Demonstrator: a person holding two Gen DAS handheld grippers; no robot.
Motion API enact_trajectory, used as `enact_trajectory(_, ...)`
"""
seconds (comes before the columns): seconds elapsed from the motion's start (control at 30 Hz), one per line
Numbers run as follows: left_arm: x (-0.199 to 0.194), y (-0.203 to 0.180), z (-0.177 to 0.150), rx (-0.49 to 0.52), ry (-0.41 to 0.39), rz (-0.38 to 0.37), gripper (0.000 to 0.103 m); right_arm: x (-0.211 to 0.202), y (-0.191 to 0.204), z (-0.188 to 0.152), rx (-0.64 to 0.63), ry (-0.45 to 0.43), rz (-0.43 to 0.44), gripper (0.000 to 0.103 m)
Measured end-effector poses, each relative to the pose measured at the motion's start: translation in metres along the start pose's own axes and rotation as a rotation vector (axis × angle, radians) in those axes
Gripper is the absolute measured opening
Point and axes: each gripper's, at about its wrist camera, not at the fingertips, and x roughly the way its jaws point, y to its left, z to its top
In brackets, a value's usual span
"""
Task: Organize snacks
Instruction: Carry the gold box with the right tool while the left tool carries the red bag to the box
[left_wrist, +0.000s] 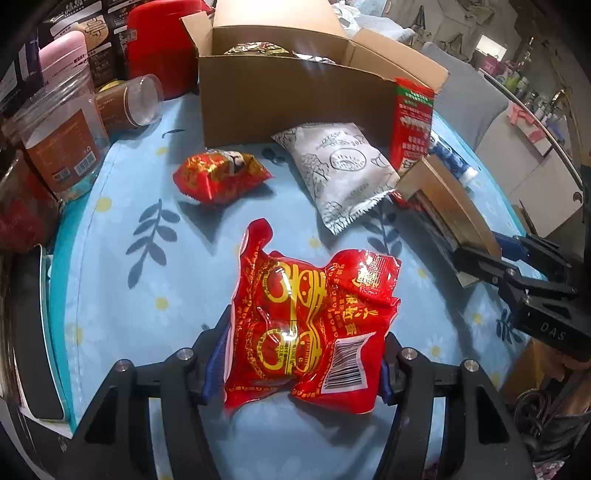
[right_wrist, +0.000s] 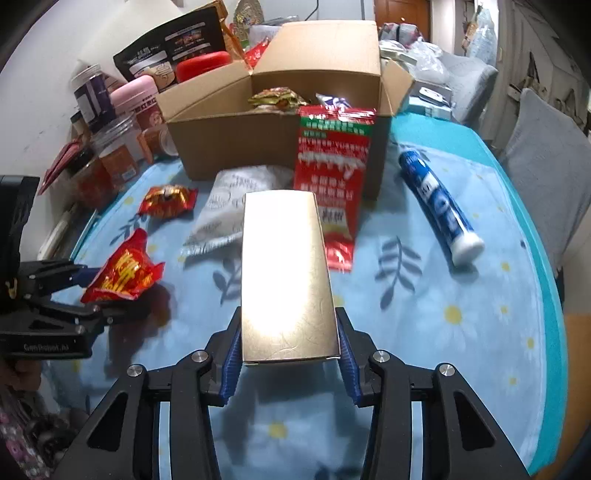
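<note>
A crinkled red foil snack packet (left_wrist: 310, 328) is printed with yellow characters and a white barcode. The pale-blue cloth on the counter (right_wrist: 443, 295) is patterned with white daisies and dark-blue leaf sprigs. A flat cardboard carton (right_wrist: 286, 273) is coloured gold.

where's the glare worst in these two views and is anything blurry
Right wrist view: strong white glare washes out the top face of the gold box held in the right gripper; the blue tube looks smeared. Left wrist view: small highlights on the red snack bag in the left gripper; edges bend with fisheye distortion.
</note>
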Motion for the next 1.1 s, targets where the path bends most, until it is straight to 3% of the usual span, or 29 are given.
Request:
enact_trajectory(0.37, 0.0, 0.001, 0.004, 0.014, -0.002, 0.004, 0.062, -0.004, 0.017, -0.019, -0.016, 0.04, 0.014, 0.045)
enact_trajectory(0.83, 0.006, -0.007, 0.0, 0.062, -0.033, 0.033, 0.062, 0.025, 0.029, -0.005, -0.036, 0.04, -0.034, 0.049)
enact_trajectory(0.9, 0.006, -0.006, 0.0, 0.063, -0.037, 0.03, 0.062, 0.026, 0.029, -0.004, -0.041, 0.036, -0.038, 0.044)
enact_trajectory(1.1, 0.0, -0.005, 0.001, 0.062, -0.054, 0.014, 0.062, 0.022, 0.032, -0.006, -0.037, 0.022, -0.018, 0.043)
